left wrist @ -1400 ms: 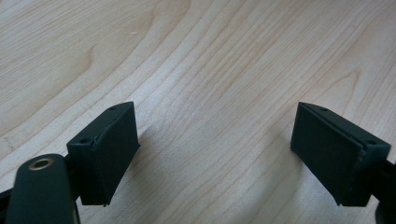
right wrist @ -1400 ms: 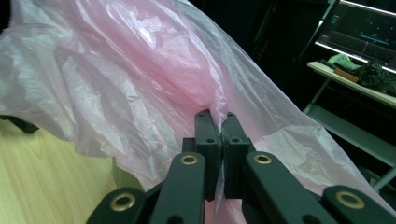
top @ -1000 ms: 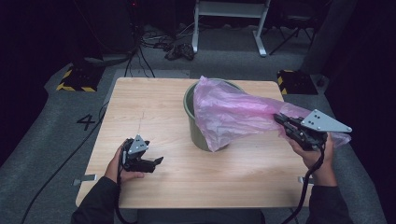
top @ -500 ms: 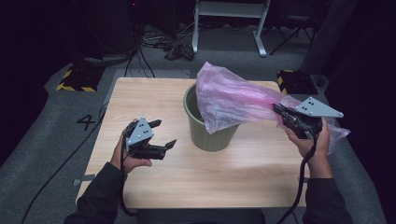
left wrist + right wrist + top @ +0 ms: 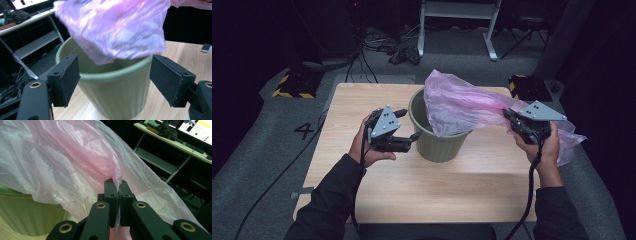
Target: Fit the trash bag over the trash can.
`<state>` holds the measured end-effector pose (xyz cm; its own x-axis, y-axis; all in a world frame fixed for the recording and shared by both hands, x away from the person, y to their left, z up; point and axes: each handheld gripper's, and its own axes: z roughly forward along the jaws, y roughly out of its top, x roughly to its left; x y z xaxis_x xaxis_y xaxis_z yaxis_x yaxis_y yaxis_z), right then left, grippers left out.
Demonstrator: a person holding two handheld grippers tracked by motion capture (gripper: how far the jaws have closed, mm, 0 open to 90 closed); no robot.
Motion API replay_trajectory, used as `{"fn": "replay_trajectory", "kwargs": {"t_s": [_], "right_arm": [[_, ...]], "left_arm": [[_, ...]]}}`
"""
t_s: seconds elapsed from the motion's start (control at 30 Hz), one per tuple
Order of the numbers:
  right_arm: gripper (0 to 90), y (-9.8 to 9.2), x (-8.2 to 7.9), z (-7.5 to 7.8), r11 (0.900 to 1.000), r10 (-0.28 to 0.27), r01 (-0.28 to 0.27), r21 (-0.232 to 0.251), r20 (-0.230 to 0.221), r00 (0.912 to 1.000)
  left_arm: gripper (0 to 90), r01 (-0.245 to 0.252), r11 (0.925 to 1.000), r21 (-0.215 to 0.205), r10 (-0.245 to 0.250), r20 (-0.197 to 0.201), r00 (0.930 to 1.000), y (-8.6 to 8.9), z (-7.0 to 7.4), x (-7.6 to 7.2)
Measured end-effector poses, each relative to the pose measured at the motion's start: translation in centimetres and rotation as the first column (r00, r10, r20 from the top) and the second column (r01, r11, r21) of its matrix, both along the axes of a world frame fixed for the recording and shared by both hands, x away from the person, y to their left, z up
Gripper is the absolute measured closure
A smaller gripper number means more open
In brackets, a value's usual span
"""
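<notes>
A green ribbed bin (image 5: pixel 435 144) stands upright near the middle of the wooden table (image 5: pixel 422 195). A thin pink plastic bag (image 5: pixel 467 105) hangs over its right rim, held up in the air. My right gripper (image 5: pixel 508 116) is shut on a fold of the bag (image 5: pixel 75 162), its jaws pinched together on the plastic. My left gripper (image 5: pixel 409 125) is open just left of the bin (image 5: pixel 117 92), its pads (image 5: pixel 65 80) spread wider than the bin's body and touching nothing. The bag (image 5: pixel 112 27) droops above the bin's mouth there.
The bag's loose end (image 5: pixel 569 142) trails past the table's right edge. A white metal stand (image 5: pixel 457 20) and cables lie on the floor behind the table. A yellow-black striped block (image 5: pixel 292 85) sits on the floor at the left.
My left gripper has risen from the table's front left and moved right, up to the bin's side. The right gripper has lifted the bag a little higher over the bin.
</notes>
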<state>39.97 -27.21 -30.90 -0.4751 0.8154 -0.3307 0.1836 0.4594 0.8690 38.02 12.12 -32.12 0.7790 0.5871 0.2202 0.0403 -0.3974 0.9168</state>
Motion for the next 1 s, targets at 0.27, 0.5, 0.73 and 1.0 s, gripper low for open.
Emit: {"fn": "replay_trajectory", "kwargs": {"t_s": [0.27,0.5,0.73,1.0], "right_arm": [[88.5,1.1,-0.1,0.0,0.998,0.031,-0.03,-0.059,0.009,0.9995],[88.7,2.5,-0.4,-0.1,0.991,0.076,-0.075,-0.108,0.004,0.9971],[88.8,3.3,-0.7,0.2,0.98,0.127,-0.126,-0.151,-0.003,0.9919],[88.8,2.7,-1.2,0.0,0.974,0.119,-0.121,-0.19,-0.022,0.9926]], "left_arm": [[28.2,0.018,0.9995,0.025,-0.018,-0.001,0.9998,-2.0,1.2,1.5],[44.0,0.002,0.9991,0.042,-0.001,-0.017,0.9999,-2.5,1.7,3.8],[54.9,0.009,0.9977,0.067,-0.007,-0.028,0.9996,-3.0,2.1,5.6],[60.2,-0.049,0.9941,0.097,0.055,-0.068,0.9961,-2.7,1.3,7.5]]}}
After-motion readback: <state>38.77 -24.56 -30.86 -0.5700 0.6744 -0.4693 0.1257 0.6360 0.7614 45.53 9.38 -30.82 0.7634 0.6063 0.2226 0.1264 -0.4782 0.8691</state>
